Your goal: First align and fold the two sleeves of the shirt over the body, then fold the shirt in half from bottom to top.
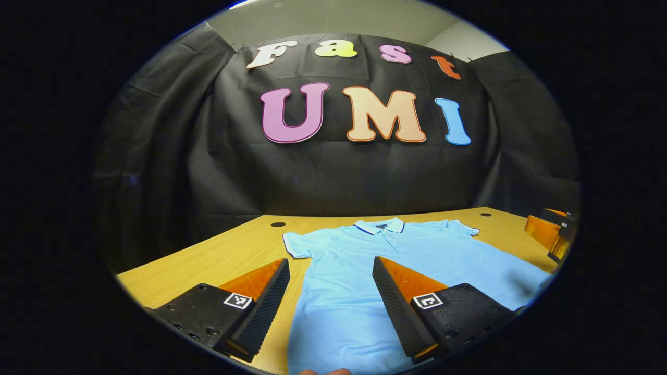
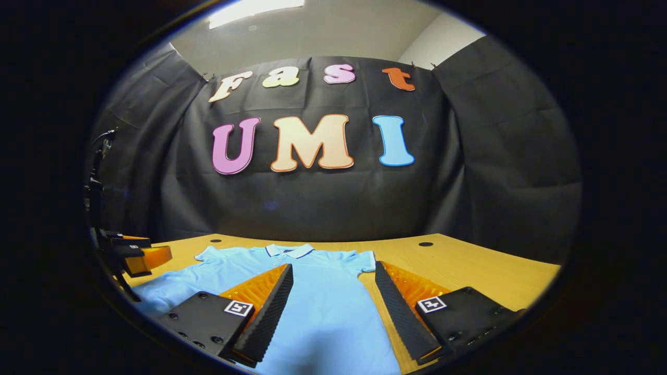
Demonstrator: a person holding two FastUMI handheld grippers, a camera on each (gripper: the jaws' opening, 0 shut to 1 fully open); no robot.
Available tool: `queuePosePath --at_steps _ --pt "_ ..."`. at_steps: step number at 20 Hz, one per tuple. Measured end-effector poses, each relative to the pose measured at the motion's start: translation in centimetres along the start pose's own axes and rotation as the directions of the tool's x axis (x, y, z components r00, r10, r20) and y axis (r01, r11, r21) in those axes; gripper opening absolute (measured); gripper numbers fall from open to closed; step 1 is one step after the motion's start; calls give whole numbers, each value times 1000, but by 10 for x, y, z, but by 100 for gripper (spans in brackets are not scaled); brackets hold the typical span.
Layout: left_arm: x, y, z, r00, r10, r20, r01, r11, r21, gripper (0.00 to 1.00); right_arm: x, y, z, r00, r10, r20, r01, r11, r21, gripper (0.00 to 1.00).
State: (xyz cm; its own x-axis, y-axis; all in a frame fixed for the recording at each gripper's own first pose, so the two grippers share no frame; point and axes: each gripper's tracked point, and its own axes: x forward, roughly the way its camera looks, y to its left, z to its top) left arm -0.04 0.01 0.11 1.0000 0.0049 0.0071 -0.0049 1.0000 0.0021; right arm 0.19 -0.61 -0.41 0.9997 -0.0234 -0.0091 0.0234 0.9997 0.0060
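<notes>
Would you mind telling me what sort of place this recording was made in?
Probably a staged recording booth, not a home: black cloth wall drapes behind a wooden table with cable holes, where a light blue polo shirt lies flat and unfolded.

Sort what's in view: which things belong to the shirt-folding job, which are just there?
Job: light blue polo shirt, lying flat and unfolded; left gripper, open; right gripper, open.

Just there: wooden table; black cloth wall.
</notes>
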Motion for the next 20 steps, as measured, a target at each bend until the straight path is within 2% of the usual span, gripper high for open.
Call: queuePosePath --at_steps 7,20 --pt "-2 -1 1 1000 -5 10 5 1000 -2 96 2 0 -4 1000 2 -14 -2 1000 3 96" --pt "-2 1 2 1000 -2 14 2 1000 -2 95 0 2 0 1000 10 -2 -10 1000 -2 98"
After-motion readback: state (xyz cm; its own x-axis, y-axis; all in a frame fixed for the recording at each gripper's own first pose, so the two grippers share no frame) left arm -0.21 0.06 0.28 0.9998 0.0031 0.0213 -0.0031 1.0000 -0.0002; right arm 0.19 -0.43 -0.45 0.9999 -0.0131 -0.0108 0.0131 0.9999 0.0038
